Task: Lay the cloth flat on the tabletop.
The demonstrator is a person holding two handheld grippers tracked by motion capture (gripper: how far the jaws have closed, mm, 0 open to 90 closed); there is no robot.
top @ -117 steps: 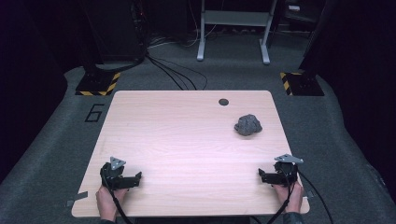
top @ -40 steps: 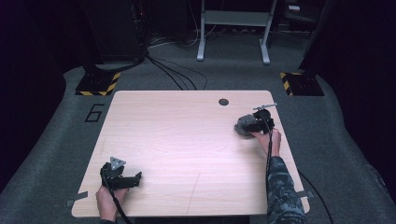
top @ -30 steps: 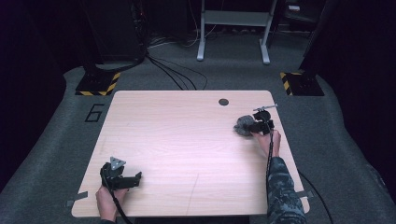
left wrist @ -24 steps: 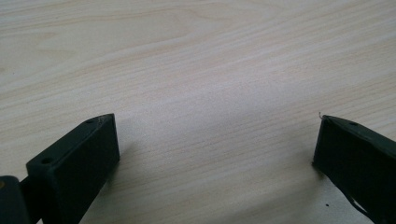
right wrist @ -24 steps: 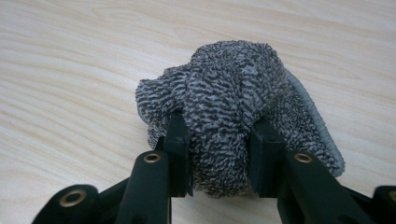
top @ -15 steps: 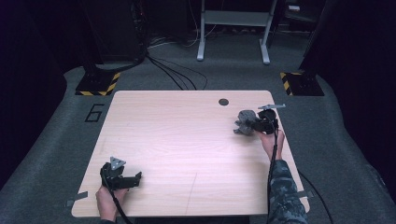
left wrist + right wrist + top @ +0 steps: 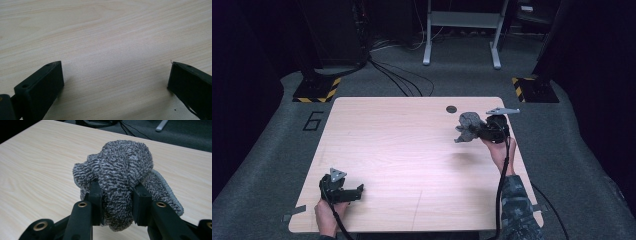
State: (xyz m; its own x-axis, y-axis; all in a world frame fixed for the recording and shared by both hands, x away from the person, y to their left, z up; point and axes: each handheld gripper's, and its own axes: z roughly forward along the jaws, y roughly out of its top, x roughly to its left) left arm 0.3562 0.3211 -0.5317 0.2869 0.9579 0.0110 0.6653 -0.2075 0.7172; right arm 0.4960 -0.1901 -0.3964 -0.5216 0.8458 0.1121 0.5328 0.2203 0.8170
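Note:
A crumpled grey knitted cloth [image 7: 467, 126] hangs just above the light wooden table [image 7: 412, 150] at its far right, casting a shadow below. My right gripper [image 7: 478, 131] is shut on it. In the right gripper view the cloth [image 7: 120, 172] bulges up between the two black jaws, which squeeze it from both sides. My left gripper [image 7: 357, 192] rests near the table's front left corner, pointing right. In the left gripper view its jaws stand wide apart over bare wood [image 7: 112, 50] with nothing between them.
A small dark round hole [image 7: 451, 109] sits in the table near the far edge. Beyond the table are floor cables [image 7: 397, 80], a grey stand [image 7: 462, 35] and yellow-black striped bases [image 7: 317, 92]. A "6" [image 7: 313, 121] marks the floor at left.
My right gripper went from the front right corner to the cloth, closed on it, and has lifted it slightly off the table. The left gripper has stayed put.

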